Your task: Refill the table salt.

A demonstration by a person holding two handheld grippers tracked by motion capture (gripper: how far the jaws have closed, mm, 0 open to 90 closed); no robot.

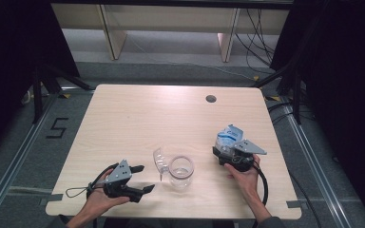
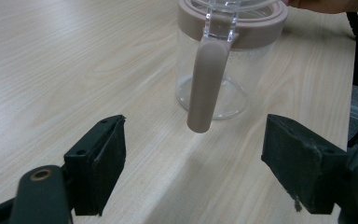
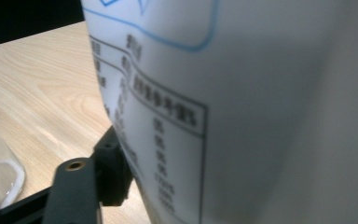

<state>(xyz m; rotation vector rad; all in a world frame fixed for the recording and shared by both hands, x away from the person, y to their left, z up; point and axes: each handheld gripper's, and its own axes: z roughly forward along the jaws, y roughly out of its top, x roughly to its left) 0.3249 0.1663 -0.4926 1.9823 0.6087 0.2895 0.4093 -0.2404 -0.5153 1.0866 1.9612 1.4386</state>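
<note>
A clear glass jug with a tan collar stands near the table's front middle, its clear lid tipped up on its left. My left gripper lies just left of it, open. In the left gripper view the jug's tan handle hangs between and beyond the jaws of the left gripper, untouched. To the right, my right gripper is shut on a white and blue pouch that stands upright. In the right gripper view the pouch lies against one finger pad; the other pad is hidden.
The wooden table has a round cable hole at the back right. A cable trails from the right gripper toward the front edge. Dark stands and floor rails flank the table on both sides.
</note>
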